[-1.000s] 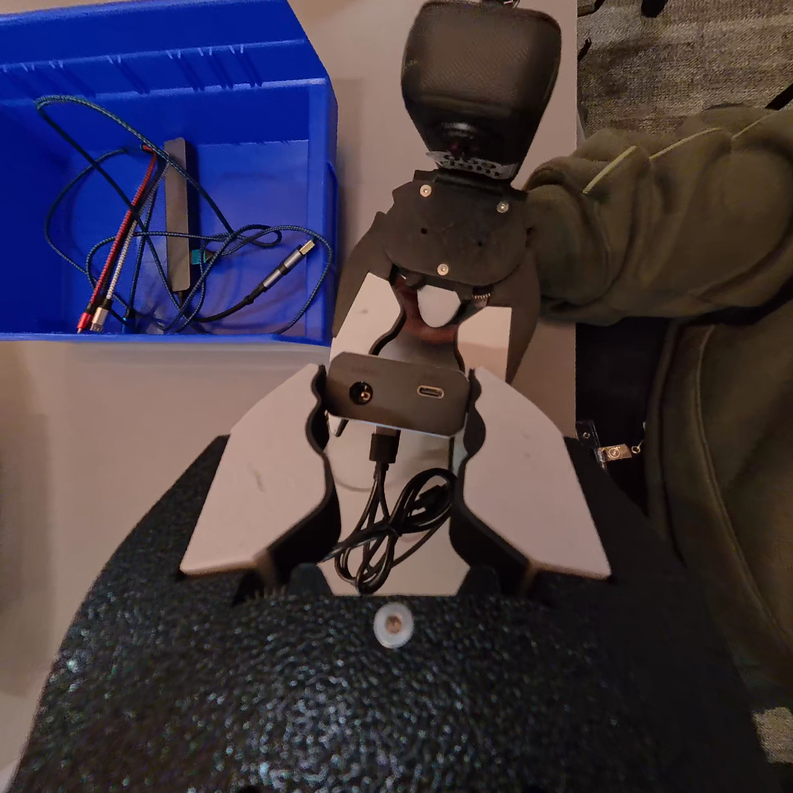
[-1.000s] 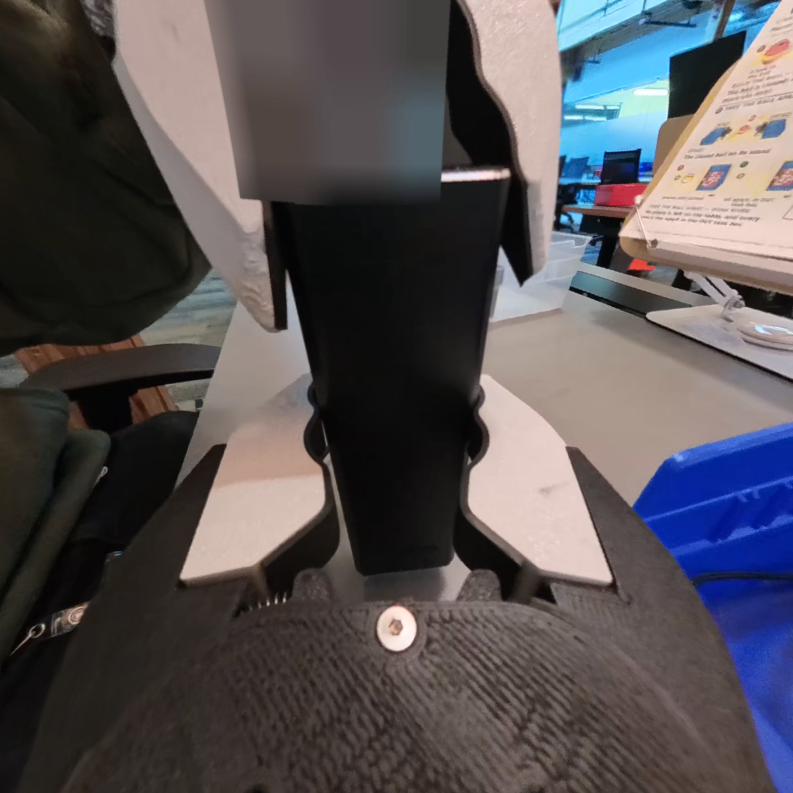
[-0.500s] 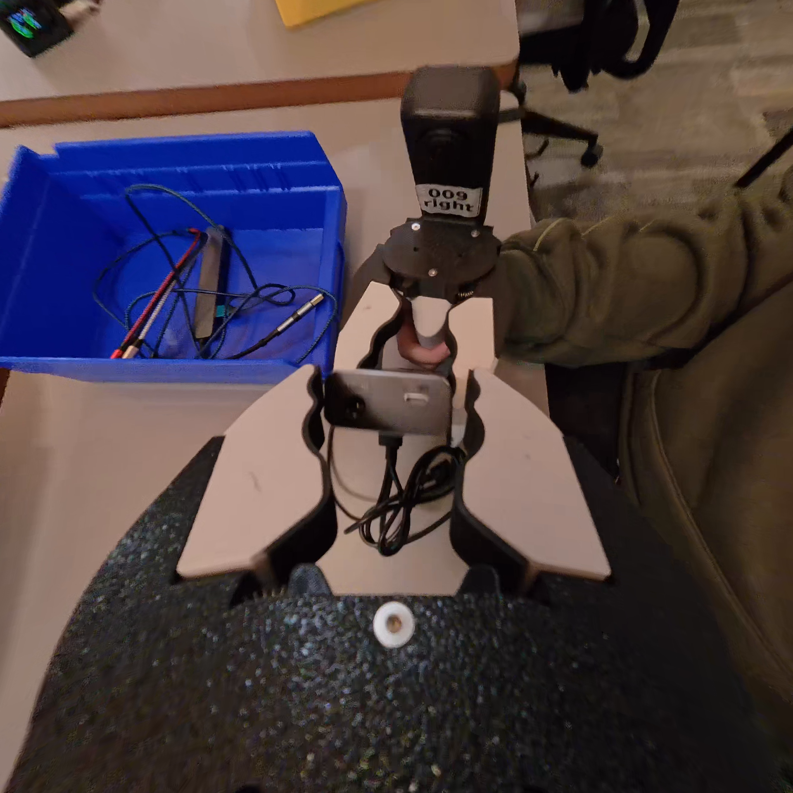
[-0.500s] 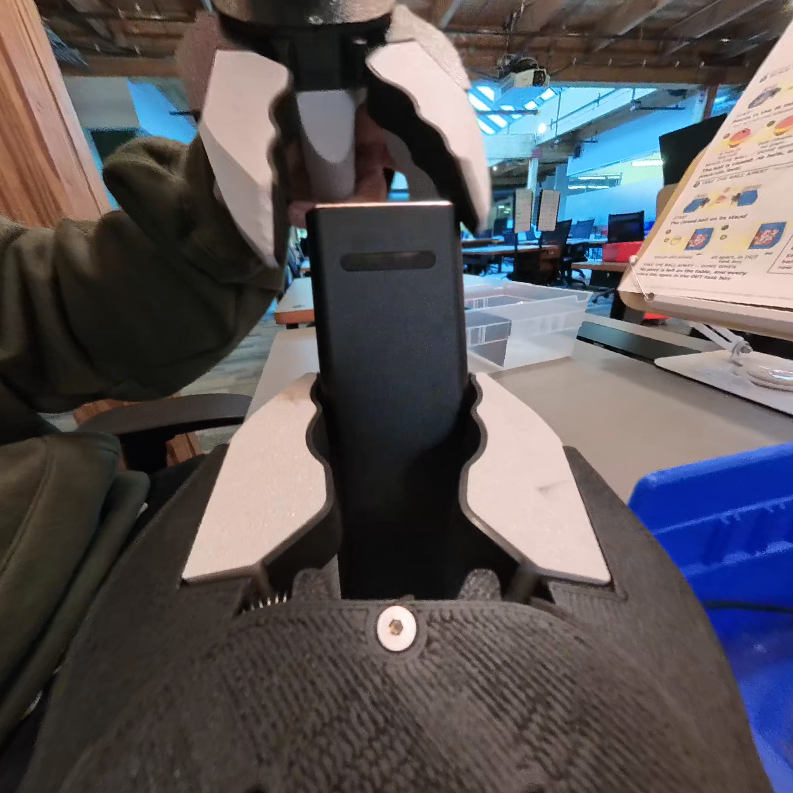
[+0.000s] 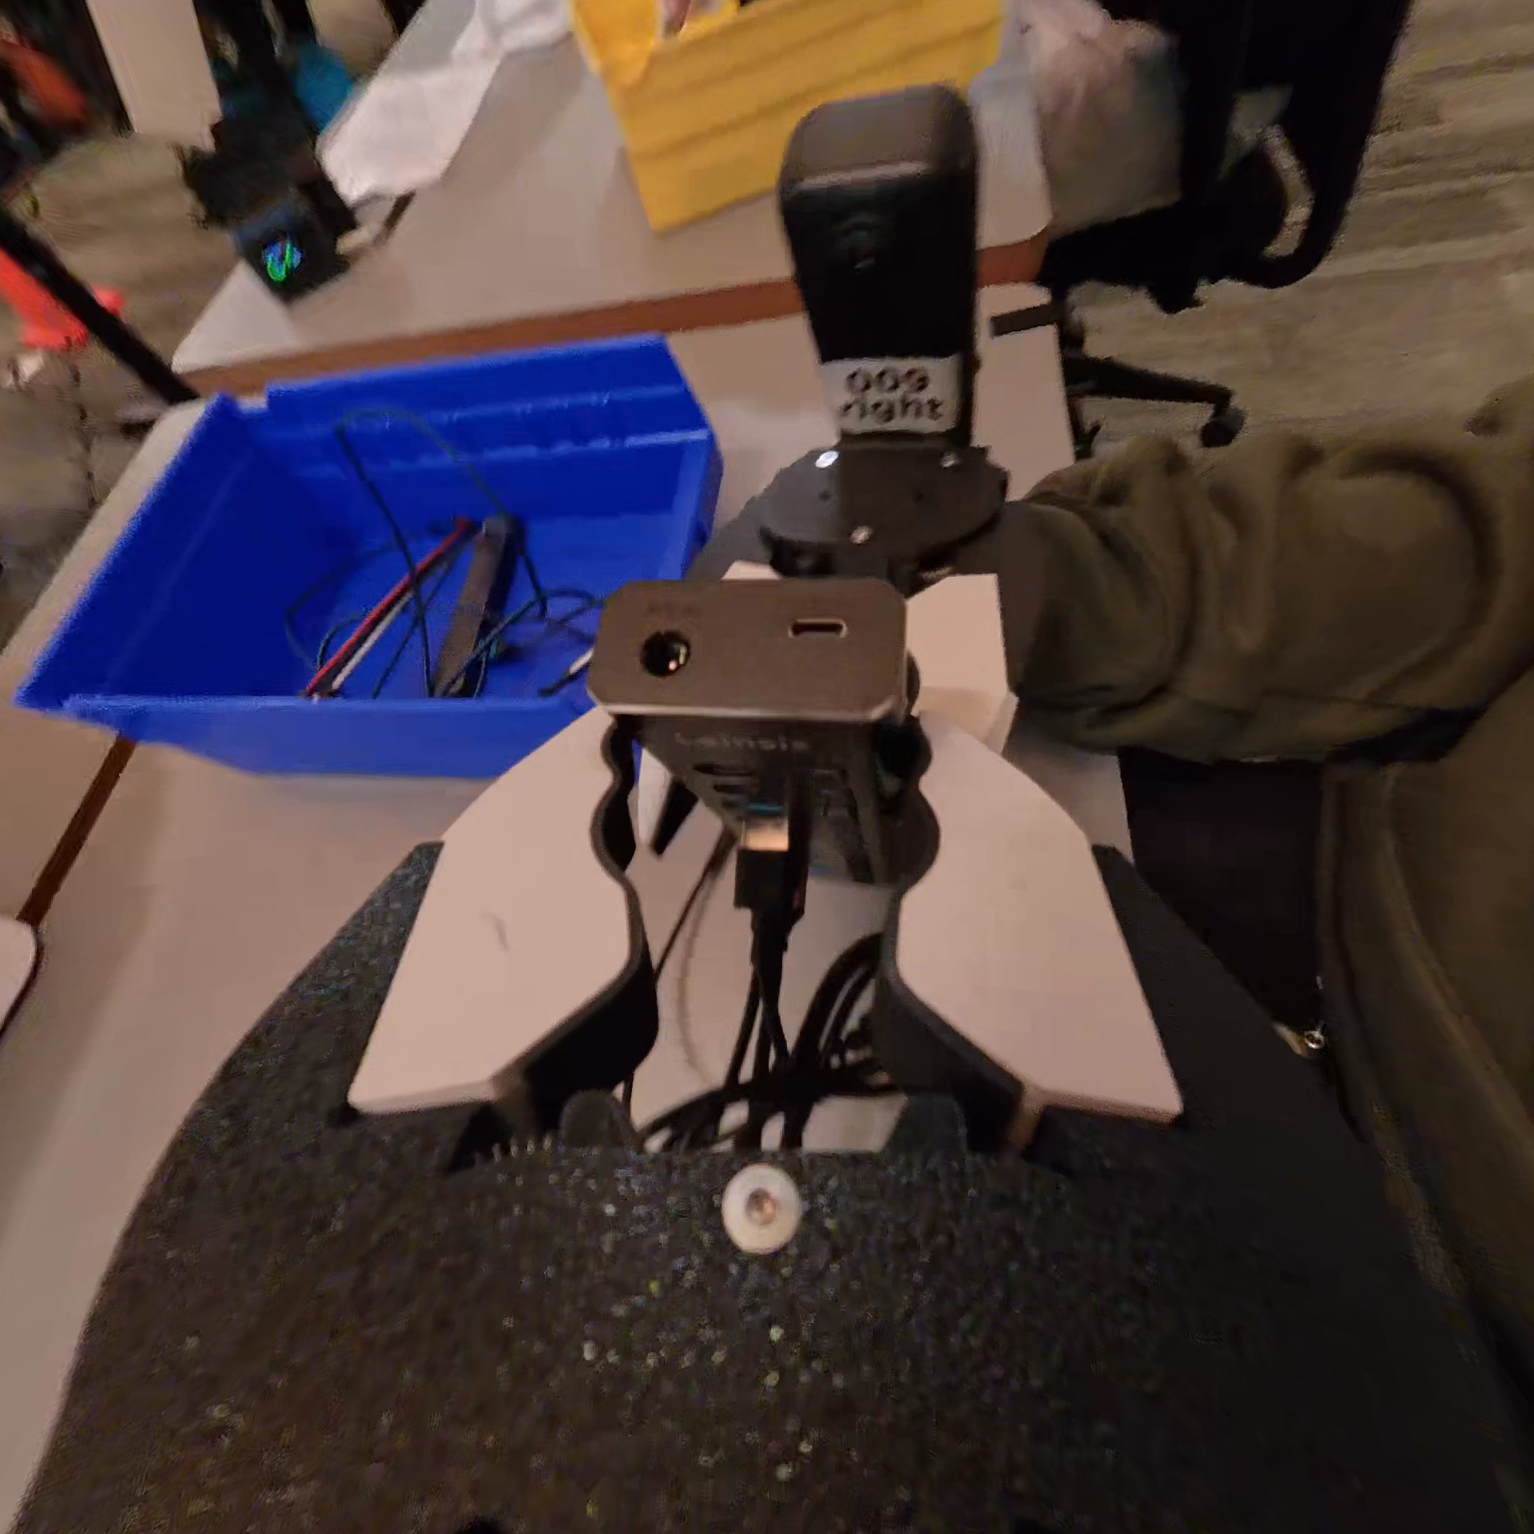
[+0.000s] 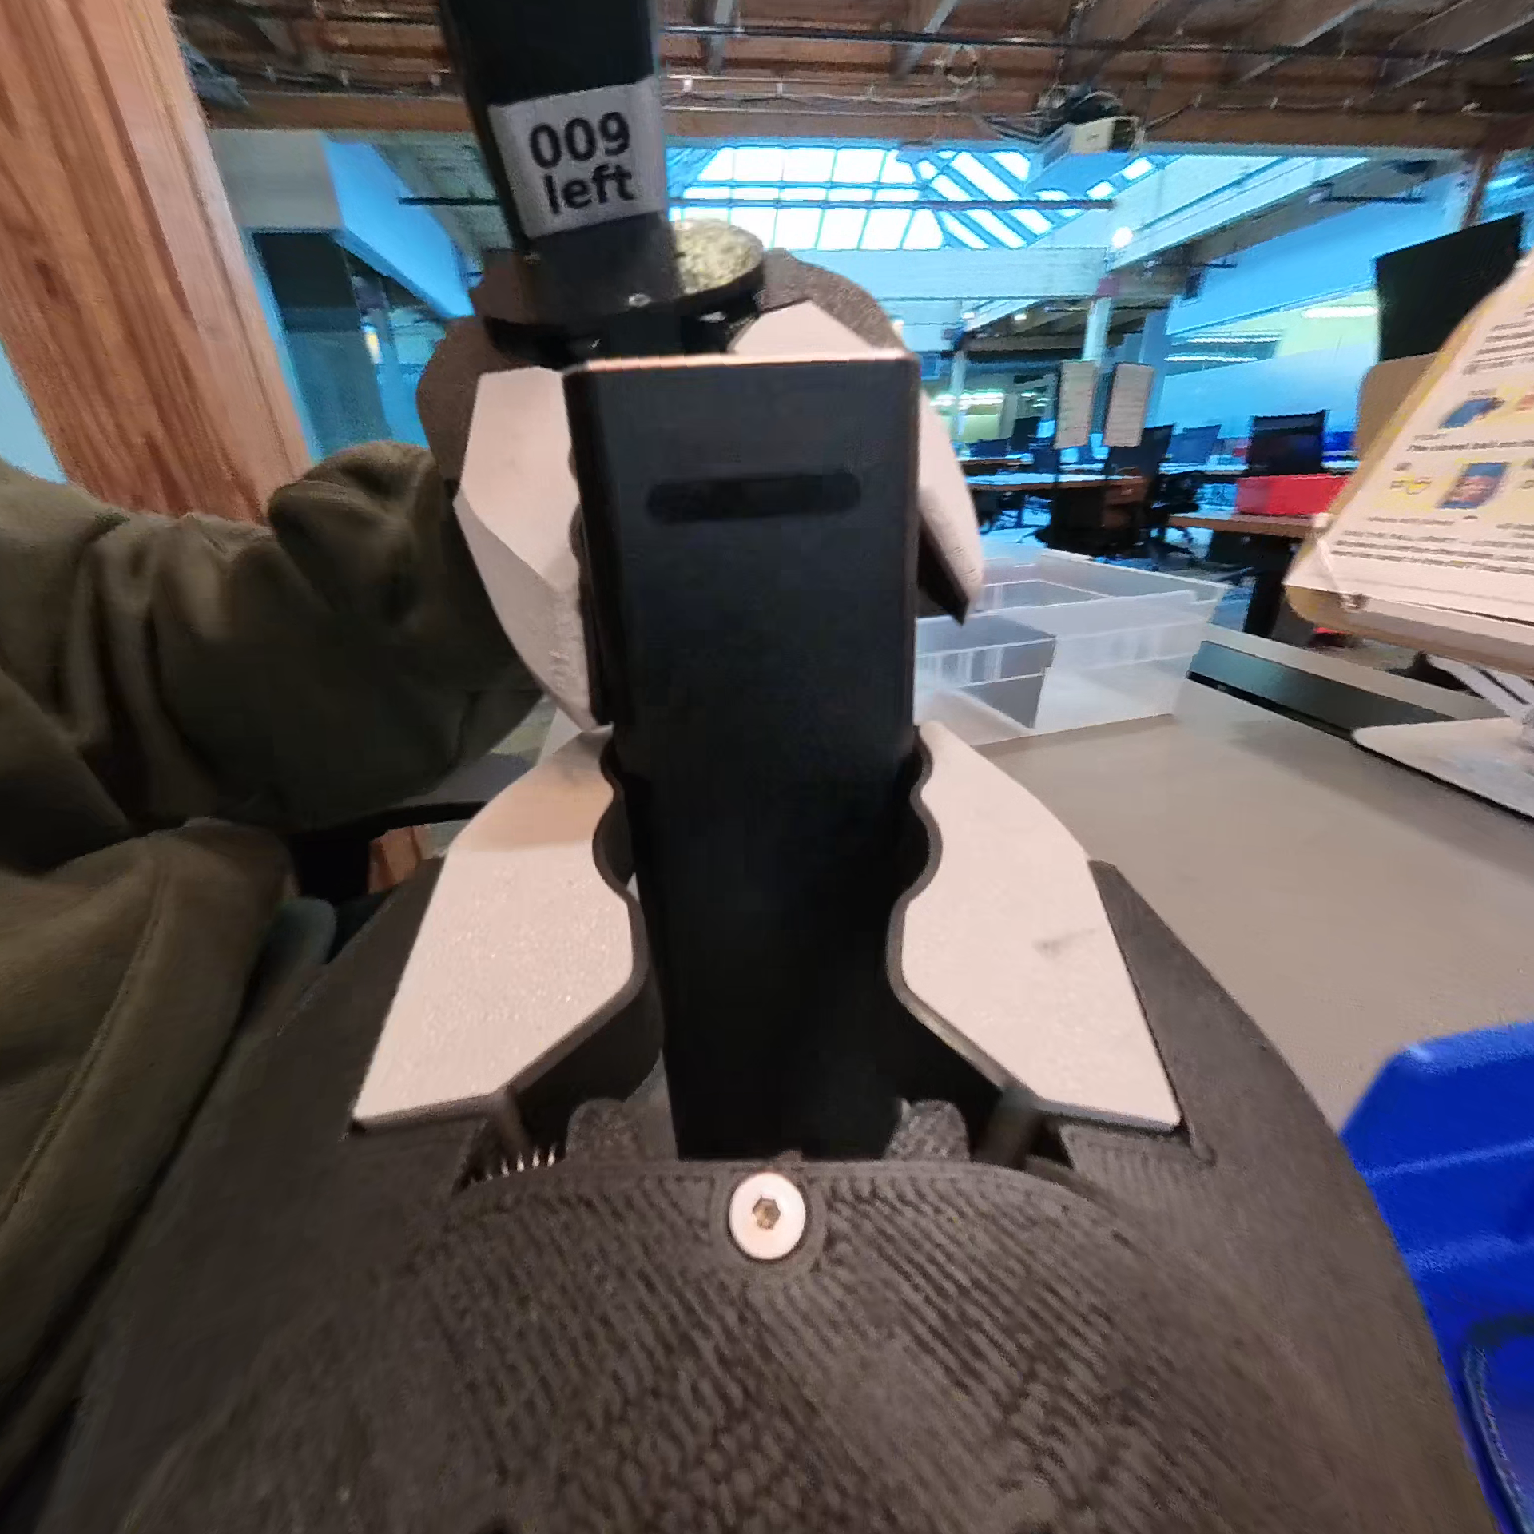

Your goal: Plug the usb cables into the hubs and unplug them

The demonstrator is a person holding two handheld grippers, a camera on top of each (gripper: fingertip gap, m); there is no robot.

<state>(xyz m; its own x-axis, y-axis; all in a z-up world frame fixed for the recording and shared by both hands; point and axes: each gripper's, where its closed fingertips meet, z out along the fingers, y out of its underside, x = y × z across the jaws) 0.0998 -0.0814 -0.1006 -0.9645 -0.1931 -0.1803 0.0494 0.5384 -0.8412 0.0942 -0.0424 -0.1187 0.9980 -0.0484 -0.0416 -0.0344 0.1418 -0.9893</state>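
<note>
A dark grey USB hub [image 5: 747, 656] is held up over the table edge, its end face with a round socket and a small port turned to the left wrist view. My left gripper [image 5: 759, 747] is shut on its upper part. A black USB cable's plug [image 5: 768, 880] sits in a port on the hub's side, and the cable hangs down in a loose coil [image 5: 747, 1071]. In the right wrist view the hub [image 6: 747, 664] stands upright, and my right gripper [image 6: 759, 764] is shut on its lower part. The left gripper's fingers [image 6: 523, 564] flank its top.
A blue bin [image 5: 249, 531] at the left holds a slim hub [image 5: 486, 598] and several tangled cables [image 5: 390, 598]. A person's green sleeve [image 5: 1245, 581] is at the right. A yellow bin [image 5: 747, 100] and an office chair [image 5: 1162, 207] are behind. Clear trays [image 6: 1079, 647] stand beyond. Less than 4 cm separates the two grippers' tips.
Both grippers have lifted and tilted the hub together. The left view has swung from looking down at the table to looking across it. The cable has stayed plugged in.
</note>
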